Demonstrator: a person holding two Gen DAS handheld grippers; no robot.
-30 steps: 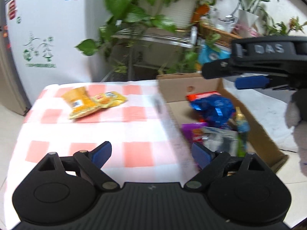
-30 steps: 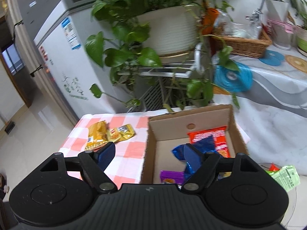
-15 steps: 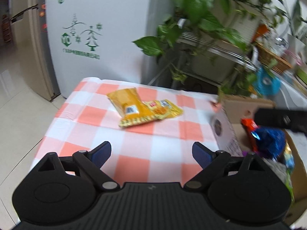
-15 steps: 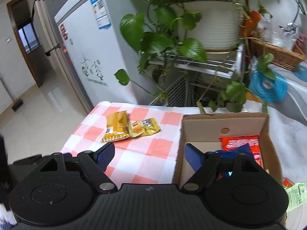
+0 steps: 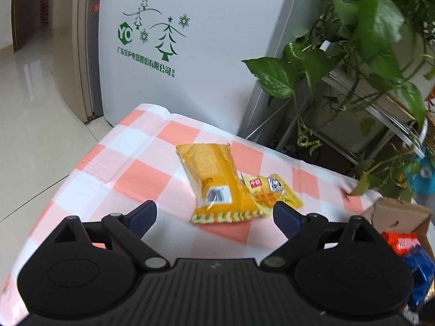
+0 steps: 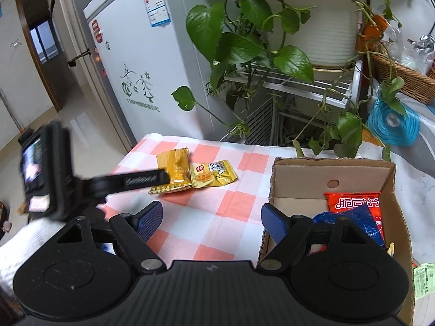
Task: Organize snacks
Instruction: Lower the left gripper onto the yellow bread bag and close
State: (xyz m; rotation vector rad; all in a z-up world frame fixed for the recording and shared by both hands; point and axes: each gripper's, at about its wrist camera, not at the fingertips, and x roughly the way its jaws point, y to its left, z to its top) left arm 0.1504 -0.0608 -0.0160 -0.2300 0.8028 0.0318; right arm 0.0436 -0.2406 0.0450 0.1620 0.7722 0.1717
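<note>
Both the left gripper [image 5: 214, 214] and right gripper [image 6: 212, 217] were wide open, empty; two yellow packets [image 5: 217, 182] probably overlapped beside the box [image 6: 299, 179].

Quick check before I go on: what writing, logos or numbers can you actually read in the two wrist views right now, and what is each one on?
"YO": green hexagon logo on the white fridge, beside green tree drawings.
Green Chinese line under that logo: too blurred to read surely.
"Crispy commander": small print atop the red snack bag in the cardboard box; its big white characters are unclear.
Orange packet: barcode only.
Yellow packet: characters unreadable.
Blue fridge sticker: too small.
</note>
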